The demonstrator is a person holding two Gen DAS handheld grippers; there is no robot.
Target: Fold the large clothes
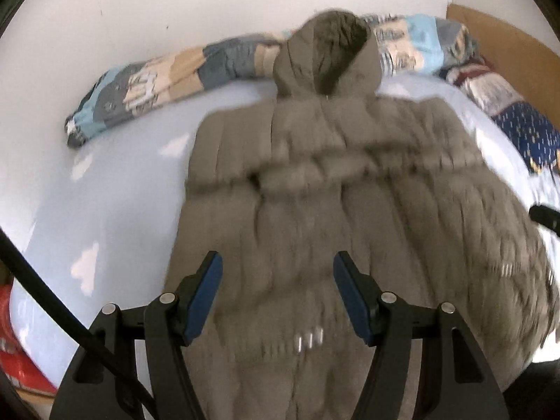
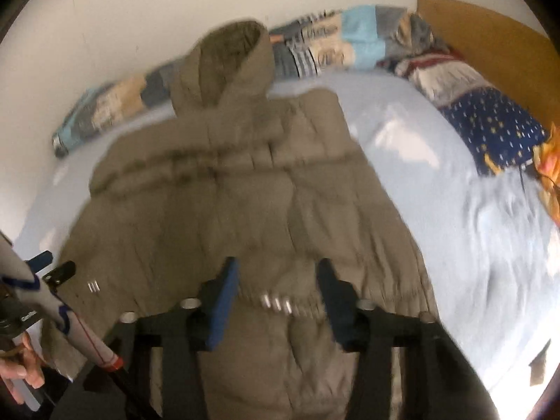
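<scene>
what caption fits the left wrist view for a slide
Left gripper open above a khaki hooded puffer coat spread on a pale blue bed, patchwork quilt bunched along the wall.

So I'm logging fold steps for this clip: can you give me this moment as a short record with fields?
surface: bed with pale sheet
garment: brown hooded puffer coat, lying spread out, hood toward the wall
fold state: sleeves appear folded across the chest; body not yet folded
left gripper: jaws open, nothing between them, above the coat's lower part
right gripper: jaws open, nothing held, above the coat's hem area
bedding: patterned quilt bunched along the wall
image quality: motion blur
</scene>
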